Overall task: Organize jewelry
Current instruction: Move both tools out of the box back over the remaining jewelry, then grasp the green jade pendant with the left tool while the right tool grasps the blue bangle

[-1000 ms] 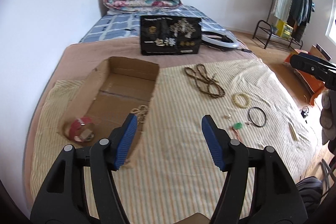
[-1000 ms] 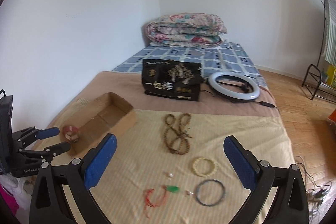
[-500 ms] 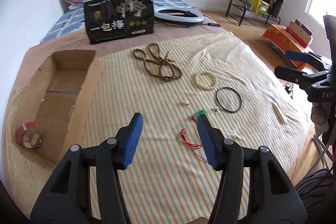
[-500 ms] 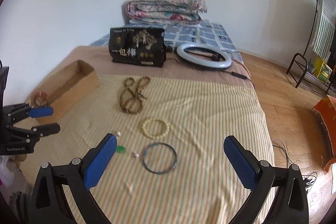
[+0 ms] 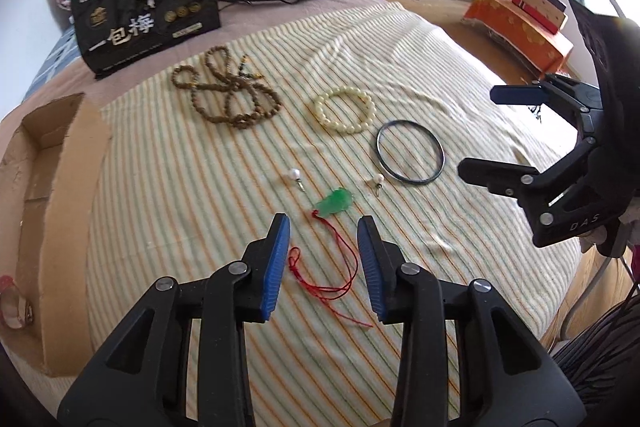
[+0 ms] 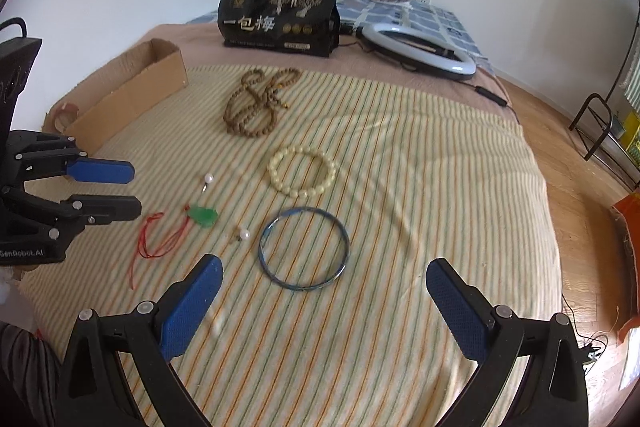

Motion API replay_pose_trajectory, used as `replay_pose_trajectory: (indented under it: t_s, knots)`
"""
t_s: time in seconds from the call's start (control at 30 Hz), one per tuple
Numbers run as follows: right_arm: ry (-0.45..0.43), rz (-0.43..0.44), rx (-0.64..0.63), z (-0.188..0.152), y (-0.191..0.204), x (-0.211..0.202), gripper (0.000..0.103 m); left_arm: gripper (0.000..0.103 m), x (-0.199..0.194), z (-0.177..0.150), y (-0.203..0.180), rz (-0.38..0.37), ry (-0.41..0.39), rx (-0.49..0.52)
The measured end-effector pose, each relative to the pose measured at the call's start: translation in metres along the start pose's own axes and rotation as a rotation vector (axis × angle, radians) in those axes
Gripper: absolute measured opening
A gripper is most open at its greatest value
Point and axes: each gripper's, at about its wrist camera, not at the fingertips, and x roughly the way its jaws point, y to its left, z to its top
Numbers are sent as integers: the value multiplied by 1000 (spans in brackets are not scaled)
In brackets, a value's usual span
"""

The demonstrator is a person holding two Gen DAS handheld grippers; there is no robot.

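On the striped bed (image 5: 200, 187), the left tongs (image 5: 323, 227) gape narrowly astride the green pendant's (image 5: 334, 203) red cord, while the right tongs (image 6: 324, 279) spread wide, empty, before the dark bangle (image 6: 304, 247) beside that pendant.

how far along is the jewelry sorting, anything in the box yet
Barely started. The box shows only a pink band at its near end. Nothing is in hand: both the left hand-held gripper and the right hand-held gripper are open and empty. Left on the blanket: brown beads, cream bracelet, bangle, two pearl pins and the green pendant, which the left hovers over.
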Motion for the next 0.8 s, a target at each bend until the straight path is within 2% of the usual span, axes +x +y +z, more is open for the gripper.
replay_pose_trajectory:
  t_s: [0.37,0.47,0.67,0.7,0.73,0.8]
  knots:
    - [38,21,22,-6,-5,37,103,35,46,6,-12,6,51,63]
    - [45,29,12,-7,-2,43,103,29,54,7,-11,26,58,71]
    - [48,28,0,-7,2,53,102,26,58,8,-8,25,48,60]
    - [49,27,-1,-6,3,55,101,24,58,7,-8,26,44,59]
    - [51,22,-5,-6,5,56,100,15,58,7,-7,35,44,58]
    - [60,7,-18,-6,8,61,97,15,58,7,-5,28,43,44]
